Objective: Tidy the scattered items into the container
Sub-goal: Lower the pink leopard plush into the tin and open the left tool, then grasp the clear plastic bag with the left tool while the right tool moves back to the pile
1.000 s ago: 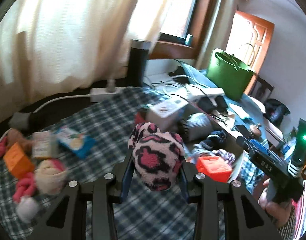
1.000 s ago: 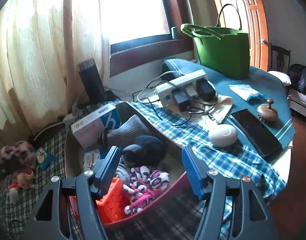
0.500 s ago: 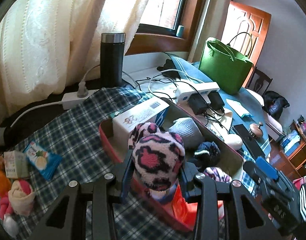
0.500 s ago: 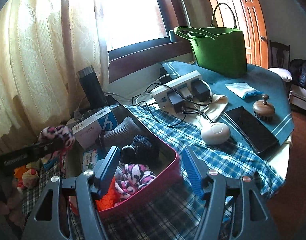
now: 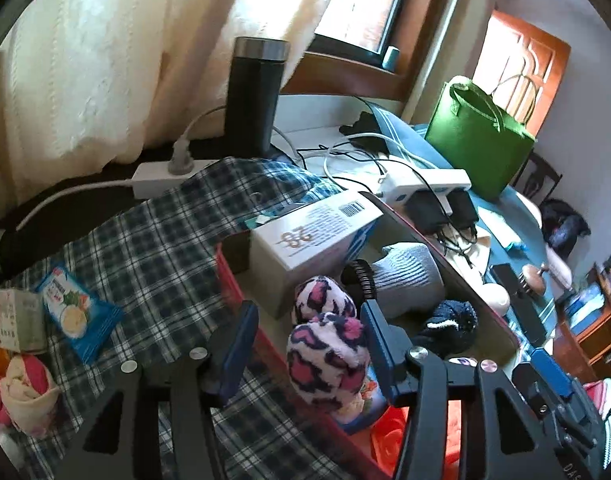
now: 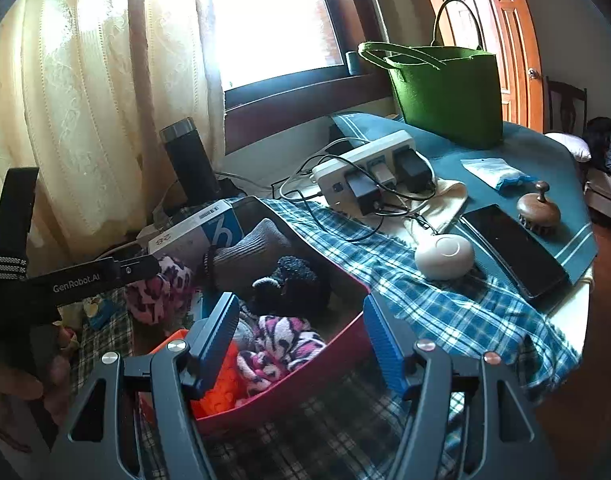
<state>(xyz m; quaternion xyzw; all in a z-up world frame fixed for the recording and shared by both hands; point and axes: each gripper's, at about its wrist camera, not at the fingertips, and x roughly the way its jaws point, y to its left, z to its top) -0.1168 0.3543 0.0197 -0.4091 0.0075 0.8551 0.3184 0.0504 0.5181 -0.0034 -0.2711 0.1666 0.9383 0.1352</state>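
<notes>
A red container (image 5: pixel 229 276) (image 6: pixel 305 384) sits on the plaid cloth, holding a white box (image 5: pixel 317 236), a grey sock (image 5: pixel 409 276), a dark pompom item (image 5: pixel 449 324) and an orange block (image 6: pixel 217 384). My left gripper (image 5: pixel 309 344) is open over the container's near rim; a pink leopard-print sock (image 5: pixel 325 352) sits loose between its fingers, also seen in the right wrist view (image 6: pixel 157 288). My right gripper (image 6: pixel 301 340) is open and empty at the container's front corner. A blue snack packet (image 5: pixel 77 316), a small carton (image 5: pixel 15 324) and a pink-cream toy (image 5: pixel 25 388) lie on the cloth at left.
A black flask (image 5: pixel 253 96), white power strips (image 5: pixel 165 174) (image 6: pixel 365 168) with cables, a green bag (image 6: pixel 445 92), a white puck (image 6: pixel 445 256), a black phone (image 6: pixel 513 252) and a wooden brush (image 6: pixel 539 208) stand around the container.
My left gripper carried the leopard sock right, over the container, then opened; the sock now sits loose between the fingers. The right gripper stayed open near the container.
</notes>
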